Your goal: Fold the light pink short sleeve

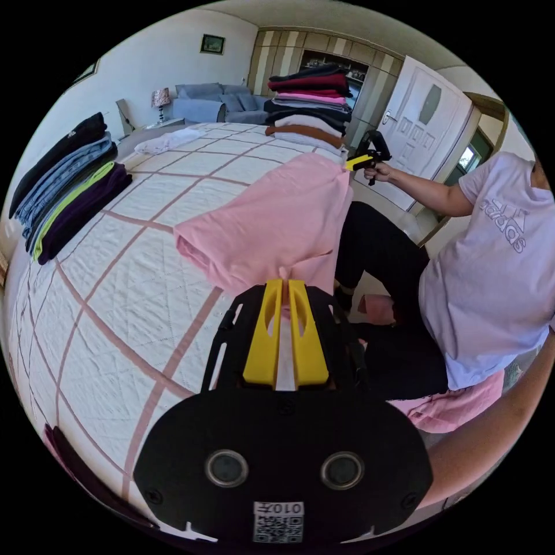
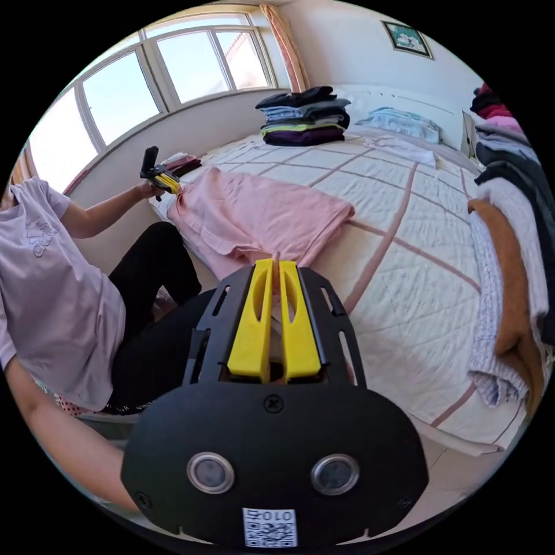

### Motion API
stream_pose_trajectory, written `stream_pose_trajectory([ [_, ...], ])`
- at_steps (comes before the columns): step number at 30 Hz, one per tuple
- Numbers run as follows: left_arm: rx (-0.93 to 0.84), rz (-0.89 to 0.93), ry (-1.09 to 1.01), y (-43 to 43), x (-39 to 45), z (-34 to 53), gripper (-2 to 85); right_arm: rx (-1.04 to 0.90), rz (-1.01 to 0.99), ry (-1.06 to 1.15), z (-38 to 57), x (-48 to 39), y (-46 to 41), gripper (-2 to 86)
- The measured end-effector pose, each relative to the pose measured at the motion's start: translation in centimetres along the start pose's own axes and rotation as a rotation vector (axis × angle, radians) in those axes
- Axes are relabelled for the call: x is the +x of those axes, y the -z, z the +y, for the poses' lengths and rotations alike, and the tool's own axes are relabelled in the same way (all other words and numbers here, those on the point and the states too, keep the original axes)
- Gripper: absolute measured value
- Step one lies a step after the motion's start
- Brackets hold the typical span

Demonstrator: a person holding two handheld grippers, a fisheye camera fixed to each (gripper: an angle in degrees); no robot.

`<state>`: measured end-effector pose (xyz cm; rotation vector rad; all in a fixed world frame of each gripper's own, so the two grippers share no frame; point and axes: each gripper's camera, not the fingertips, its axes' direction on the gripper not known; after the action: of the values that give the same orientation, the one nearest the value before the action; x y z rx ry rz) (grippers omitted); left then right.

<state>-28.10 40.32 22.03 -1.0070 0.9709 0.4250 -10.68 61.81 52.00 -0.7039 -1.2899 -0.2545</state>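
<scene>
Holding a pink shirt (image 1: 272, 222) by two points, a seated person stretches it along the near edge of a bed (image 1: 115, 300). In the left gripper view, the left gripper (image 1: 285, 283) has its yellow jaws nearly together, pinching a small peak of the pink cloth between their tips. Beyond it the shirt lies partly on the white quilt with pink stripes, and partly hangs off the bed's edge toward the person's black-clad legs. At the shirt's far end, the right gripper (image 1: 354, 163) sits in the person's hand (image 1: 383, 171), its yellow jaws closed on the fabric there.

In the right gripper view, the right gripper (image 2: 276, 263) likewise has its jaws narrow, clamped on a fold of the shirt (image 2: 260, 214). The shirt spreads across the bed (image 2: 416, 260) corner with one sleeve reaching out flat onto the quilt. At the far end the left gripper (image 2: 173, 186) grips the cloth, held in the person's other hand (image 2: 145, 186).

A stack of folded clothes (image 1: 66, 185) in black, blue, green and purple rests on the far side of the bed, well apart from the shirt. A taller pile (image 1: 309, 104) stands at another corner, near a white door (image 1: 422, 133). Windows (image 2: 144, 75) run behind the person in the right gripper view.
</scene>
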Motion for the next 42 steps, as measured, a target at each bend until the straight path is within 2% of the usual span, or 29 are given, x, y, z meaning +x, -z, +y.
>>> stream_pose_trajectory([
  [4, 0.147, 0.02, 0.084, 1.4, -0.6, 1.5, 0.1, -0.037, 0.044, -0.001, 0.3, -1.1, -0.9, 4.1],
  [9, 0.221, -0.052, 0.006, 5.1, 1.3, 2.0, 0.3, 0.05, 0.065, 0.079, 0.4, -2.7, 2.6, 4.1],
  [18, -0.008, -0.149, -0.049, 0.8, 4.5, 2.2, 2.3, -0.086, 0.104, 0.085, 1.0, -2.7, -1.8, 3.4],
  [23, -0.073, -0.152, -0.056, 0.5, 5.4, 2.6, 4.4, -0.184, 0.114, 0.078, 2.6, -2.3, -1.3, 4.0],
  [26, -0.07, -0.114, -0.056, 1.2, 6.0, 3.7, 5.1, -0.159, 0.151, 0.028, 3.9, -1.8, 0.4, 3.5],
  [28, 0.032, 0.02, -0.017, 2.7, 5.1, 4.4, 5.5, -0.107, 0.197, -0.017, 3.7, -1.4, 1.6, 3.5],
  [30, 0.124, 0.074, 0.068, 4.1, 3.2, 4.5, 5.8, -0.042, 0.238, -0.084, 2.4, -0.6, 2.7, 4.0],
  [32, 0.185, 0.032, 0.174, 5.2, 1.0, 4.2, 6.2, 0.083, 0.223, -0.179, -0.1, 1.0, 3.9, 5.5],
  [34, 0.205, -0.102, 0.366, 6.0, -2.1, 3.5, 6.9, 0.121, 0.175, -0.251, -2.3, 2.6, 3.9, 6.7],
  [37, 0.338, -0.145, 0.495, 6.9, -4.8, 3.8, 7.8, 0.106, 0.079, -0.318, -4.7, 5.2, 2.2, 7.6],
  [42, 0.275, -0.105, 0.603, 4.8, -7.7, 2.7, 9.1, 0.087, 0.011, -0.428, -4.6, 8.0, -0.5, 8.4],
])
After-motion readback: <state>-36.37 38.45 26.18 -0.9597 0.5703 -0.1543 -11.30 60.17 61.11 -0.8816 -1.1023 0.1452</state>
